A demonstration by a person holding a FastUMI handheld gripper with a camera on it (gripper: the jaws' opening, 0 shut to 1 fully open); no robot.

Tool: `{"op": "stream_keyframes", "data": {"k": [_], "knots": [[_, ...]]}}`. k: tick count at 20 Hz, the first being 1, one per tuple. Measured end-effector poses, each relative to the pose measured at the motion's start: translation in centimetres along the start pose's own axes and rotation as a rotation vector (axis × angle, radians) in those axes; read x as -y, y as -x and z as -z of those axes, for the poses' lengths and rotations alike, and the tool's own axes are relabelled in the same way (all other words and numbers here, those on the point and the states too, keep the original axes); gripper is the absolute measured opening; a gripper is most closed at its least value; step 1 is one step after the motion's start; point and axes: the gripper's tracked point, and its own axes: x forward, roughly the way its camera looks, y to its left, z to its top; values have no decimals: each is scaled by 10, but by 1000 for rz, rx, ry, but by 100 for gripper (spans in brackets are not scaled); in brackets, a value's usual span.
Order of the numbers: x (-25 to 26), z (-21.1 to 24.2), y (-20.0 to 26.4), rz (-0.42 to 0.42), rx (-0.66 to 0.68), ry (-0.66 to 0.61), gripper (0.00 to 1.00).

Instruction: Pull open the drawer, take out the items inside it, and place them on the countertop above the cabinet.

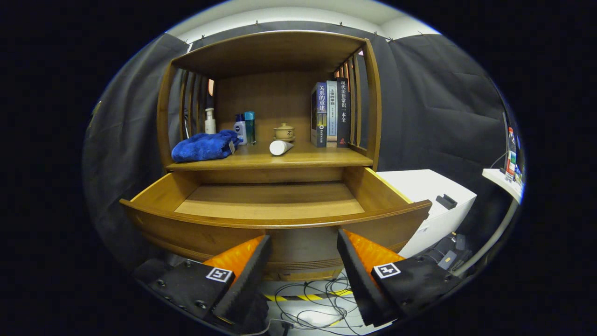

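Note:
The wooden drawer (275,219) stands pulled open just ahead of my fingers, and its wooden floor shows bare. Above it, on the cabinet's countertop (280,161), lie a crumpled blue cloth (205,145) at the left and a white tube (280,147) on its side near the middle. My gripper (303,240) is open, nothing between its fingers, its tips level with the drawer's curved front panel and a little short of it.
At the back of the countertop stand a white pump bottle (210,122), two small bottles (246,127), a small lidded pot (284,132) and three upright books (330,114). A white box (431,196) sits right of the drawer. Cables (312,298) lie on the floor below.

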Motion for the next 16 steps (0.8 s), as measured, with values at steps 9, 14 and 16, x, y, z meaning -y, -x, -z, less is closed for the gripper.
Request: {"op": "stream_keyframes", "data": {"k": [9,14,16], "knots": [[-5,-17,-39,-1,8,-47,93],[-7,-26,-63,-5,8,-61,94],[-7,-29,-73,-3,8,-83,94]]}}
